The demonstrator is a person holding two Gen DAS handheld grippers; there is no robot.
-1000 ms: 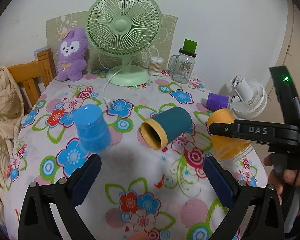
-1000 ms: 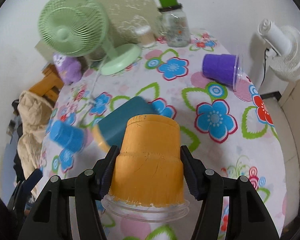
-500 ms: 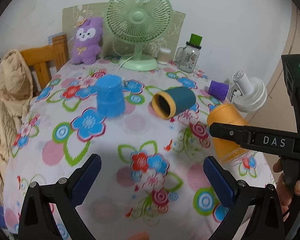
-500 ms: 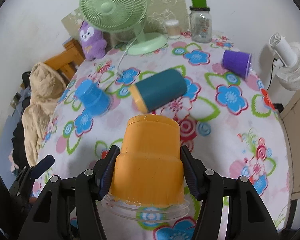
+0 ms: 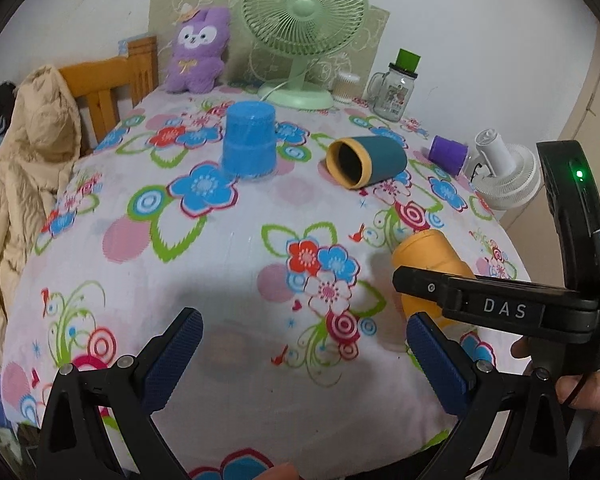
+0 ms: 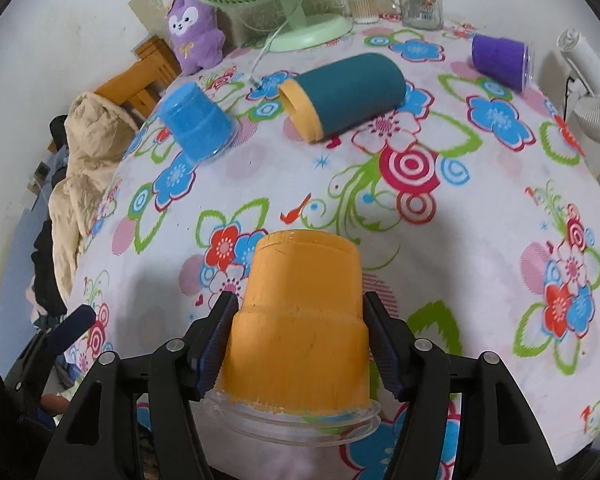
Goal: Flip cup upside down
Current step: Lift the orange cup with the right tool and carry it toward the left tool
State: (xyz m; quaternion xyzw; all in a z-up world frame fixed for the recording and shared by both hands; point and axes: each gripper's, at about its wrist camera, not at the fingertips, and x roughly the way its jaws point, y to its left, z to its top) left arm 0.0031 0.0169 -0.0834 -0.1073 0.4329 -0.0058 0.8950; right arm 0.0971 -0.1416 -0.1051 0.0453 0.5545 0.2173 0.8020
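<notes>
My right gripper is shut on an orange cup, upside down with its clear rim downward, near the front edge of the flowered table. The cup also shows in the left wrist view, behind the right gripper. My left gripper is open and empty above the table's front. A blue cup stands upside down at mid-left. A teal cup with an orange rim lies on its side. A purple cup lies on its side at the right.
A green desk fan, a purple plush toy, a glass jar with green lid and a cotton swab box stand at the back. A white fan is beyond the right edge. A wooden chair with a beige coat is left.
Both grippers have pulled back toward the table's front. The orange cup, still held, now sits lower near the tablecloth. The other cups have not moved.
</notes>
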